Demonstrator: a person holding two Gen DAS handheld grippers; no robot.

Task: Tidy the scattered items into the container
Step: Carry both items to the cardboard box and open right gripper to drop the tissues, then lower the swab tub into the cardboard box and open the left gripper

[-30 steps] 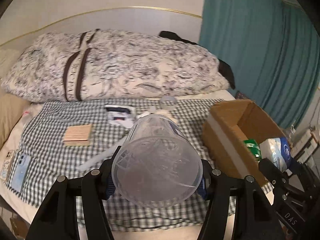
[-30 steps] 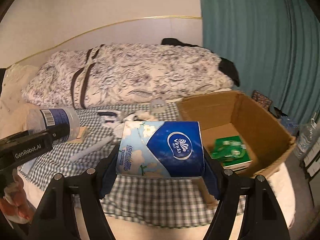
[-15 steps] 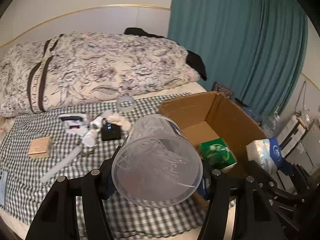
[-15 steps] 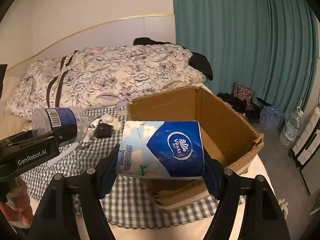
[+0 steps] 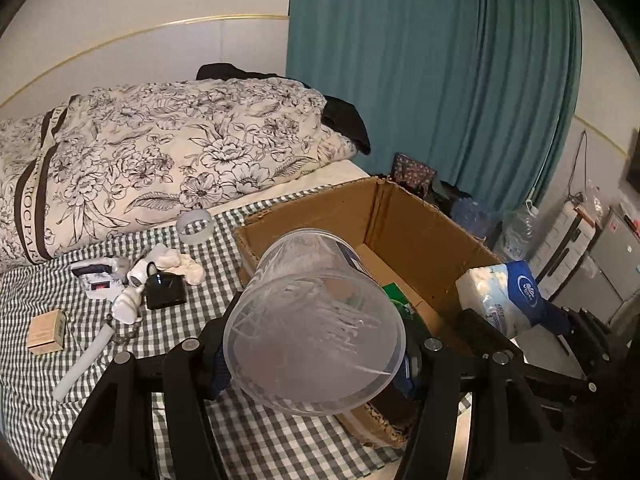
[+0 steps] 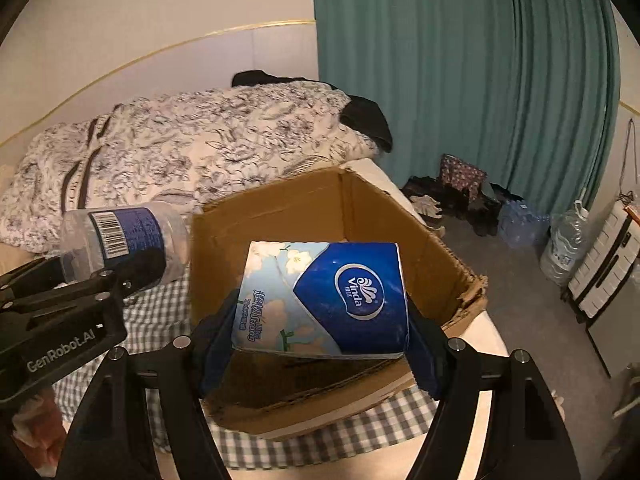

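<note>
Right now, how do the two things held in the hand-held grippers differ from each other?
The plastic bottle in the left hand-held gripper is clear, round and rigid-looking; the tissue pack in the right hand-held gripper is opaque, blue and white with flowers, blocky and soft-looking. The bottle carries a blue barcode label; the pack shows a Vinda logo. Both are clamped between gripper fingers near the cardboard box.

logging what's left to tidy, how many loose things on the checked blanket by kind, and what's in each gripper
Clear tape roll: 1
White socks: 1 heap, number unclear
Small black box: 1
Tan cardboard box, small: 1
White tube: 1
White and dark packet: 1
Held, left gripper: clear plastic bottle: 1
Held, right gripper: blue tissue pack: 1
Total: 8
</note>
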